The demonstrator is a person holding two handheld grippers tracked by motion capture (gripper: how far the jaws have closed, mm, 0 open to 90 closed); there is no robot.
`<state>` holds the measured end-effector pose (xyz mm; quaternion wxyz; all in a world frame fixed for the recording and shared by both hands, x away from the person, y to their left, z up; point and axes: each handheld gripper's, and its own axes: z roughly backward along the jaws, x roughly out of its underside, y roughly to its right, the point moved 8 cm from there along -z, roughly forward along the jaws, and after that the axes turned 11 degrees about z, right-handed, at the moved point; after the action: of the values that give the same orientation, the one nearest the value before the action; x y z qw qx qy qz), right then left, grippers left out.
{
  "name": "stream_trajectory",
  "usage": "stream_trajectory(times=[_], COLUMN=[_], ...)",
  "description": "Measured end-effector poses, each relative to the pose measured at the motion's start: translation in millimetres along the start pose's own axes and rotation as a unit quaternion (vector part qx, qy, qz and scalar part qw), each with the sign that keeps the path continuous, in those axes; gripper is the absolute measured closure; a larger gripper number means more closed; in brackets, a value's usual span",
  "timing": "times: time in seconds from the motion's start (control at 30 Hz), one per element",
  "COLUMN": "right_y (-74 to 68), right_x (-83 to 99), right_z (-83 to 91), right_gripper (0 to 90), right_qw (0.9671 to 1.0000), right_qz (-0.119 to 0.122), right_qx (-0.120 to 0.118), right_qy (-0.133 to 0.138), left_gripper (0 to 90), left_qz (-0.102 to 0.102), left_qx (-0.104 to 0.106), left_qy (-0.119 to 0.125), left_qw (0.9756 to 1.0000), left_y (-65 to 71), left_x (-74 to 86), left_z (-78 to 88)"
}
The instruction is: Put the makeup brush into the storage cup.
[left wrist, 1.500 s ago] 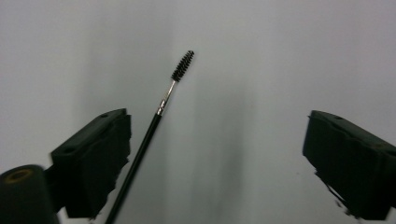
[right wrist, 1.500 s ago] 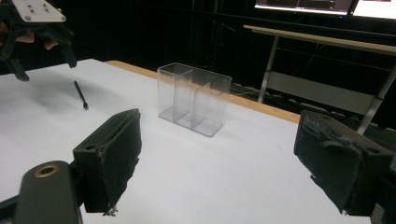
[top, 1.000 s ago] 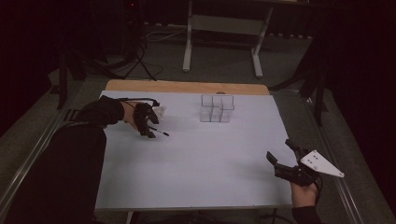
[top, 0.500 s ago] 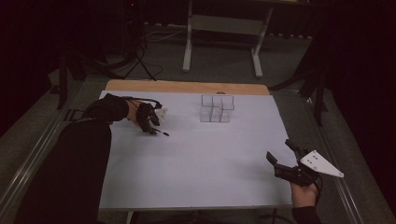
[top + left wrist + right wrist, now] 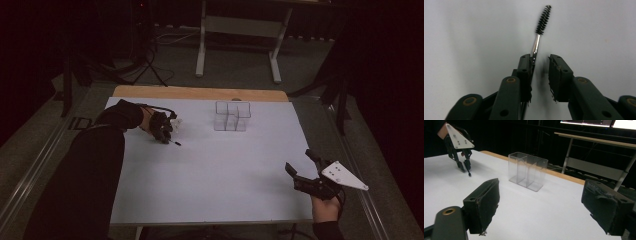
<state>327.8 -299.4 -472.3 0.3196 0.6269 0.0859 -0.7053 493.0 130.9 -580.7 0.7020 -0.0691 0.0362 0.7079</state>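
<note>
1. High view: a person in dark sleeves works at a white worktop (image 5: 210, 185), a claw in each hand, in a dim room.
2. The left claw (image 5: 165, 136) points down at the far left of the worktop, a small mascara-type brush (image 5: 175, 143) lying at its tip.
3. Left gripper view: the brush (image 5: 539, 30) lies flat on the white surface — black bristle head away from the camera, silver stem running back between the two jaws.
4. The left claw's (image 5: 541, 62) jaws have just been closing around that stem; the stem lies against the left jaw's pad, while a narrow gap remains before the right pad, so the brush is between the jaws but not yet pinched.
5. The right claw (image 5: 300, 170) is held at the near right corner of the worktop, well apart from the brush, its grey three-cornered plate (image 5: 342, 176) on top.
6. Right gripper view: the right claw's (image 5: 540, 202) jaws stand spread wide with nothing between them, looking across the worktop.
7. A clear plastic organiser (image 5: 527, 171) with upright compartments stands near the far edge of the worktop — between the two claws in that view, to the right of the brush in the high view (image 5: 232, 116).
8. A strip of wooden edge (image 5: 200, 93) shows beyond the white surface.
</note>
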Motion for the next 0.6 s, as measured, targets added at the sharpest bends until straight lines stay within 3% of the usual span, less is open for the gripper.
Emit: stream_trajectory(times=[0.07,0.3,0.6], right_y=[-0.1,-0.6,-0.8], right_x=[0.0,-1.0,-1.2], right_z=[-0.1,0.3,-0.6], right_gripper=[14.8,14.9,14.8], right_qw=[1.0000,1.0000,1.0000], right_qz=[-0.001,-0.001,-0.001], right_qx=[-0.001,-0.001,-0.003], right_qy=[0.000,0.001,0.002], left_gripper=[75.9,83.4,86.6], left_qz=[-0.003,0.000,0.007], left_qx=[0.006,0.025,0.023], left_qy=[-0.015,-0.012,-0.014], left_qw=[0.9999,0.9996,0.9996], left_y=[1.3,3.0,2.2], left_x=[1.5,2.8,4.6], left_z=[-3.2,-4.7,-1.5])
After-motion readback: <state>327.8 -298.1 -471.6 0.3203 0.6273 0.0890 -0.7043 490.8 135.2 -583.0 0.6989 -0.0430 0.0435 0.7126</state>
